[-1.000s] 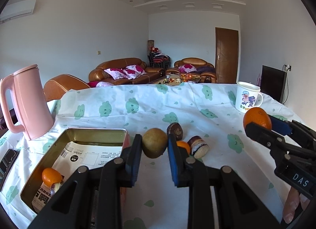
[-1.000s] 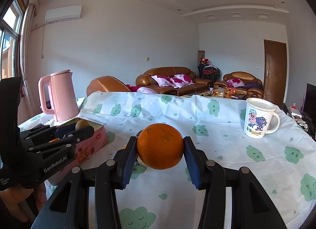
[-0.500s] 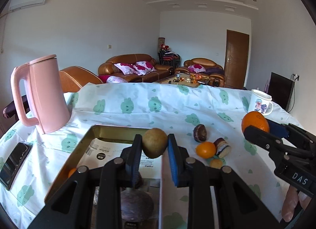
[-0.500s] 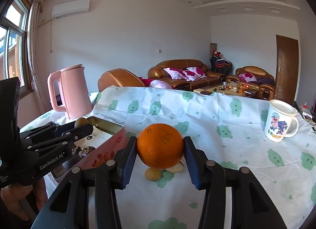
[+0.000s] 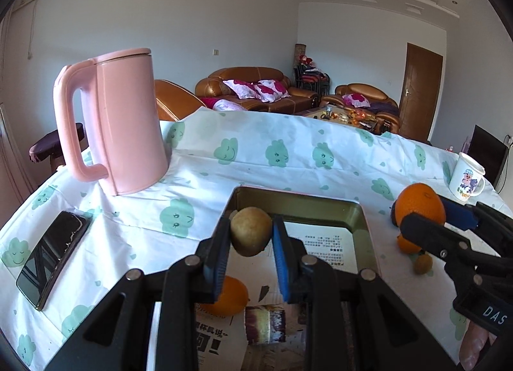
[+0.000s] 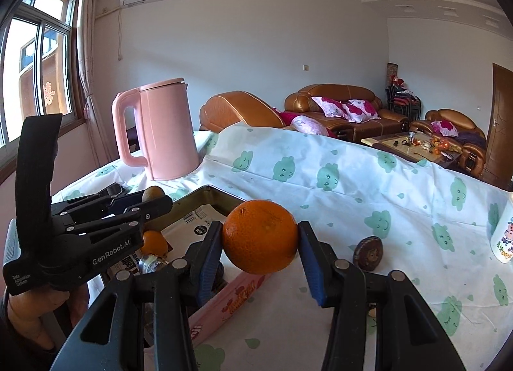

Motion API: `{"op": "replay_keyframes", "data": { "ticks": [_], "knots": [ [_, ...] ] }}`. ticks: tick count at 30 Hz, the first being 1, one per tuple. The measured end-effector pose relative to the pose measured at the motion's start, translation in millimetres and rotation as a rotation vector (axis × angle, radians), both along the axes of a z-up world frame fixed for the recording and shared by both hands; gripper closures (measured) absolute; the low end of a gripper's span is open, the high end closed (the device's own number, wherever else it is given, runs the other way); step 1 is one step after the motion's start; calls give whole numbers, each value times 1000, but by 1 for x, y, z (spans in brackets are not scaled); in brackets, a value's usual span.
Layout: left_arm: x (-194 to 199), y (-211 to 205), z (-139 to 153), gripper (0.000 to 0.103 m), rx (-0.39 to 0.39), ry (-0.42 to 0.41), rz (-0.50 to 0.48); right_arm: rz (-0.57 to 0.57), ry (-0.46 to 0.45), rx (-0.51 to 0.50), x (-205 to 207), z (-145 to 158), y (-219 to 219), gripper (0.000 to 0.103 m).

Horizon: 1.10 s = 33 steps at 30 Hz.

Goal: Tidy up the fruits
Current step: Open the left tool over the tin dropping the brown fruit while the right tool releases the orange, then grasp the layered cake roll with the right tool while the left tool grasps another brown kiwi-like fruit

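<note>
My left gripper (image 5: 251, 239) is shut on a brown kiwi (image 5: 250, 230) and holds it above the open tin box (image 5: 298, 201). The box, pink outside (image 6: 231, 300), holds printed paper, a small orange (image 5: 229, 295) and a wrapped snack (image 5: 265, 323). My right gripper (image 6: 260, 243) is shut on a large orange (image 6: 259, 236), held at the box's right edge; it also shows in the left wrist view (image 5: 418, 206). Loose on the cloth lie a small orange (image 5: 407, 244), a small brown fruit (image 5: 422, 263) and a dark round fruit (image 6: 368, 253).
A pink kettle (image 5: 115, 127) stands at the back left of the table. A black phone (image 5: 53, 259) lies at the left. A white cartoon mug (image 5: 466, 177) stands at the far right. The cloth (image 6: 336, 178) is white with green prints.
Both grippers moved left with their fruit. The kiwi now hangs over the box, and the large orange has come up to the box's right edge. The kettle looms closer.
</note>
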<state>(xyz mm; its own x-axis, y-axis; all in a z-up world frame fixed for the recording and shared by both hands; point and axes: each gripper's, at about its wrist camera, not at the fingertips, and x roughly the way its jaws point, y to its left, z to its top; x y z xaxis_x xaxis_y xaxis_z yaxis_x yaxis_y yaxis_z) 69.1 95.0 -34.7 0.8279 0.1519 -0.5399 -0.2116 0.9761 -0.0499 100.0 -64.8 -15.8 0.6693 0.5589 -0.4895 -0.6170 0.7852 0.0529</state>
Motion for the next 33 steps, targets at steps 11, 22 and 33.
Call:
{"op": "replay_keyframes", "data": {
  "ticks": [11, 22, 33],
  "knots": [
    [9, 9, -14, 75, -18, 62, -9, 42, 53, -54, 14, -19, 37, 54],
    [-1, 12, -11, 31, -15, 38, 34, 28, 83, -43, 15, -24, 29, 33],
    [-13, -25, 4, 13, -1, -23, -24, -231, 61, -126, 9, -23, -91, 32]
  ]
}}
